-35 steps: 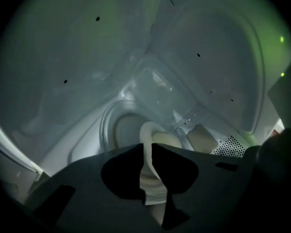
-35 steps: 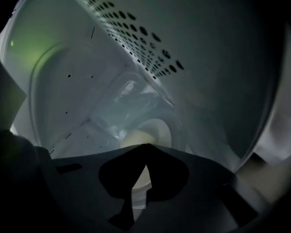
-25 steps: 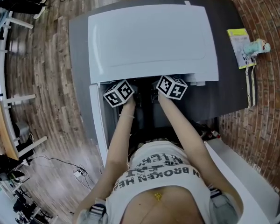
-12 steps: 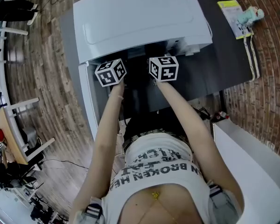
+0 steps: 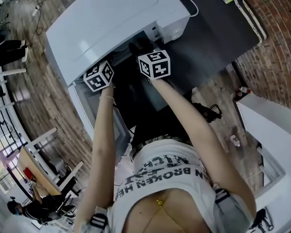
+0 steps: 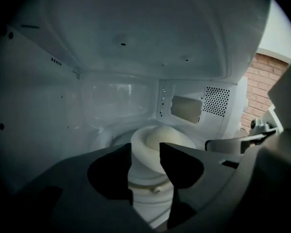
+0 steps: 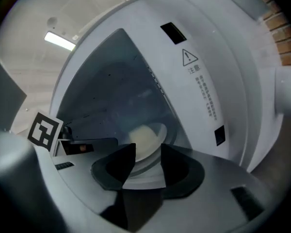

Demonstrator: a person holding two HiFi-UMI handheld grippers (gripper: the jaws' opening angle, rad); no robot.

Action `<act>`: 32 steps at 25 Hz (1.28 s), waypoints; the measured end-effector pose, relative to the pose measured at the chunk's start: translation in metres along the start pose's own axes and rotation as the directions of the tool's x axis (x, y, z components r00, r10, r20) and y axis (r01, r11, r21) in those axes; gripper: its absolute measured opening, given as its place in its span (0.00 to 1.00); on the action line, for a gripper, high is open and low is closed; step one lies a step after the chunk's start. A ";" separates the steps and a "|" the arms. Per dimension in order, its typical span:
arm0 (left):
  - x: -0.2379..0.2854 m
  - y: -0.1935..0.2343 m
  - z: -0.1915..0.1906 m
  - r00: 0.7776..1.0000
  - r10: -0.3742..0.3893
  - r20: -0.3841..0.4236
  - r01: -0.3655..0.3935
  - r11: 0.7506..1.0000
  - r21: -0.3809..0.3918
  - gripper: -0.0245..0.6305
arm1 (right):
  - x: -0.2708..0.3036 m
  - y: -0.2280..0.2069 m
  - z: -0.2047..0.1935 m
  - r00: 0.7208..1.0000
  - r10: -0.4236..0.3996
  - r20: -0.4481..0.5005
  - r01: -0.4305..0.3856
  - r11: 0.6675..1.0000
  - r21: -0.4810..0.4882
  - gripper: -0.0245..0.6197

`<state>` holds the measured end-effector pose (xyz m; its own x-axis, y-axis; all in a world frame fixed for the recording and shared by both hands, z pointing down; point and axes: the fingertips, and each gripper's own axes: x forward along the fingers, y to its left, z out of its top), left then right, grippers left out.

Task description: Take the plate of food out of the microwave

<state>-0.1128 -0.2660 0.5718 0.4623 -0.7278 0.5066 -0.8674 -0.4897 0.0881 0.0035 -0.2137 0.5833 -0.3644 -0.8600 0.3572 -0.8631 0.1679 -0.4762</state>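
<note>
The plate [image 6: 137, 141] sits on the floor of the microwave [image 5: 111, 18] cavity, near the middle, with a pale rounded mound of food [image 6: 168, 138] heaped on it; the door is open.

Left gripper [image 6: 145, 144]: inside the cavity, jaws apart, holding nothing; the near rim of the plate shows in the gap between the jaws; contact with the rim cannot be confirmed.

Right gripper [image 7: 148, 144]: at the cavity mouth on the control-panel side, jaws apart, holding nothing; the plate and food lie ahead of it and apart from it.

Handling assessment:
- The plate looks stiff and glazed, probably ceramic; expect moderate weight, a smooth slippery rim, and breakage if dropped.
- The food mound appears soft and loose on the plate; tilt is likely to shift it or slide it off.
- The plate may be hot; this cannot be judged here.

Recommended hold: grip the rim only, one gripper on each of two opposite sides, jaws above and below the edge; keep clear of the food; close firmly before lifting; keep the plate level; draw it straight out through the opening, clear of the cavity walls.
</note>
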 end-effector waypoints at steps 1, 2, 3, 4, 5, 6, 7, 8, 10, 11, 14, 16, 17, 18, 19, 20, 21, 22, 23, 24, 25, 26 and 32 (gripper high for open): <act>0.002 0.001 0.000 1.000 -0.002 0.001 0.002 1.000 0.000 0.29 | 0.000 0.000 0.001 1.000 0.006 0.012 -0.006 1.000 0.012 0.26; 0.004 0.001 -0.001 1.000 -0.006 0.001 0.006 1.000 -0.008 0.32 | 0.001 0.000 0.002 1.000 0.009 0.022 -0.009 1.000 0.023 0.27; 0.006 0.002 -0.002 1.000 -0.006 -0.001 0.006 1.000 -0.022 0.33 | 0.002 -0.001 0.002 1.000 0.010 0.028 -0.011 0.999 0.032 0.27; 0.007 0.002 -0.004 1.000 -0.001 -0.006 0.001 0.999 -0.041 0.35 | 0.003 -0.002 0.002 1.000 0.010 0.030 -0.011 0.999 0.038 0.27; 0.008 0.003 -0.007 1.000 0.007 -0.014 -0.008 0.998 -0.063 0.38 | 0.005 -0.003 0.001 1.000 0.005 0.028 -0.007 0.999 0.044 0.28; 0.009 0.005 -0.010 1.000 0.016 -0.022 -0.018 0.996 -0.091 0.39 | 0.006 -0.004 -0.001 1.000 -0.003 0.024 0.002 0.999 0.054 0.28; 0.010 0.007 -0.013 0.999 0.023 -0.026 -0.026 0.992 -0.126 0.40 | 0.007 -0.006 -0.002 1.000 -0.015 0.021 0.014 0.997 0.069 0.28; 0.010 0.009 -0.016 0.999 0.027 -0.025 -0.031 0.986 -0.166 0.40 | 0.008 -0.009 -0.003 0.999 -0.028 0.022 0.026 0.996 0.091 0.28; 0.011 0.015 -0.018 0.999 0.033 -0.013 -0.035 0.971 -0.235 0.40 | 0.009 -0.012 -0.003 0.998 -0.048 0.031 0.043 0.989 0.139 0.28; 0.011 0.016 -0.017 0.999 0.033 -0.005 -0.033 0.967 -0.252 0.40 | 0.011 -0.013 -0.002 0.998 -0.053 0.034 0.047 0.986 0.159 0.28; 0.013 0.017 -0.014 1.000 0.020 0.017 -0.015 0.967 -0.253 0.40 | 0.015 -0.011 0.001 0.997 -0.065 0.037 0.058 0.982 0.181 0.28; 0.015 0.014 -0.012 1.000 0.012 0.019 -0.007 0.978 -0.206 0.40 | 0.017 -0.012 0.001 0.996 -0.088 0.024 0.082 0.982 0.172 0.27; 0.016 0.011 -0.013 1.000 0.003 0.013 -0.001 0.985 -0.172 0.40 | 0.018 -0.012 0.001 0.995 -0.098 0.013 0.094 0.981 0.168 0.27; 0.016 0.007 -0.014 1.000 -0.011 0.001 0.011 0.990 -0.138 0.40 | 0.019 -0.013 0.000 0.995 -0.104 0.003 0.102 0.980 0.173 0.26; 0.017 0.003 -0.017 0.999 -0.031 -0.015 0.030 0.994 -0.107 0.40 | 0.020 -0.014 0.000 0.995 -0.104 -0.004 0.103 0.977 0.189 0.26; 0.018 -0.002 -0.019 0.998 -0.055 -0.031 0.052 0.995 -0.079 0.40 | 0.021 -0.015 -0.001 0.995 -0.102 -0.012 0.102 0.973 0.205 0.25; 0.018 -0.007 -0.022 0.996 -0.077 -0.049 0.074 0.996 -0.054 0.40 | 0.021 -0.017 -0.002 0.995 -0.099 -0.025 0.102 0.972 0.209 0.19; 0.018 -0.012 -0.025 0.993 -0.095 -0.066 0.093 0.995 -0.032 0.40 | 0.022 -0.018 -0.003 0.994 -0.099 -0.041 0.105 0.975 0.198 0.16; 0.018 -0.016 -0.027 0.991 -0.107 -0.078 0.106 0.994 -0.016 0.40 | 0.022 -0.018 -0.005 0.993 -0.101 -0.055 0.109 0.978 0.179 0.15; 0.017 -0.018 -0.028 0.990 -0.114 -0.083 0.113 0.993 -0.014 0.40 | 0.021 -0.019 -0.006 0.993 -0.103 -0.065 0.113 0.979 0.167 0.12; 0.017 -0.018 -0.028 0.990 -0.119 -0.082 0.117 0.993 -0.024 0.40 | 0.021 -0.020 -0.006 0.992 -0.105 -0.070 0.115 0.979 0.167 0.10; 0.016 -0.018 -0.028 0.989 -0.122 -0.080 0.119 0.992 -0.037 0.40 | 0.021 -0.020 -0.006 0.992 -0.105 -0.074 0.116 0.978 0.175 0.10; 0.009 -0.013 -0.016 0.999 -0.035 -0.032 0.037 0.997 0.066 0.39 | 0.020 -0.016 -0.005 0.994 -0.076 -0.073 0.086 0.986 0.140 0.10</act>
<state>-0.1008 -0.2583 0.5887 0.4858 -0.6944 0.5308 -0.8359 -0.5465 0.0501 0.0081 -0.2315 0.6016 -0.3222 -0.8326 0.4505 -0.8337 0.0241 -0.5517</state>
